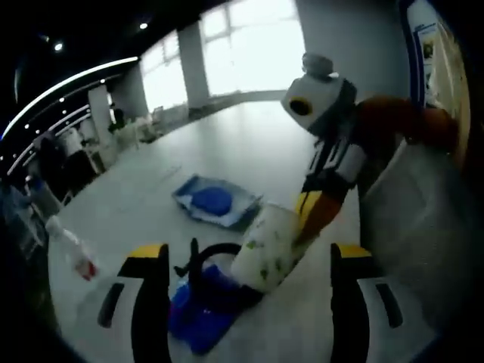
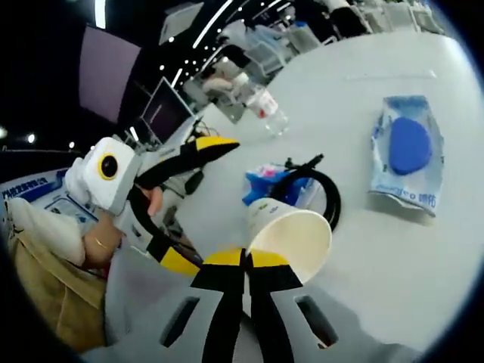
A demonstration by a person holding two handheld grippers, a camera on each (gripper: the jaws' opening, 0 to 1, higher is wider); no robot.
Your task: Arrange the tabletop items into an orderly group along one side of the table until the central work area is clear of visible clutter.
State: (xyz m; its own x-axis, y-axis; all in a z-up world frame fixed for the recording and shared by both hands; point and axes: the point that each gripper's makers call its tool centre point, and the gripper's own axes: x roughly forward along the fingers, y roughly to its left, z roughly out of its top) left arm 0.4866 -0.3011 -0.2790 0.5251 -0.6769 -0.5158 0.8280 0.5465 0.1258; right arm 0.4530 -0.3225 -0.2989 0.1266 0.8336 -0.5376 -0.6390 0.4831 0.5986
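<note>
A white paper cup [image 1: 268,246] with green print hangs tilted over the white table [image 1: 249,144]. My right gripper [image 1: 308,215] comes in from the right and is shut on its rim. My left gripper [image 1: 249,253] stands wide open, a jaw on each side of the cup, touching nothing. In the right gripper view my right gripper [image 2: 246,259] pinches the cup [image 2: 291,234] at its rim, the mouth facing the camera. The left gripper [image 2: 197,203] is open at the left. Under the cup lie a blue packet [image 1: 200,306] and a black looped cable [image 2: 318,189].
A flat blue wipes pack [image 1: 213,200] [image 2: 408,151] lies further out on the table. A clear plastic bottle [image 1: 72,253] [image 2: 265,106] with a red label lies near the left edge. A person's orange sleeve [image 1: 408,121] is at right. Desks and monitors stand beyond the table.
</note>
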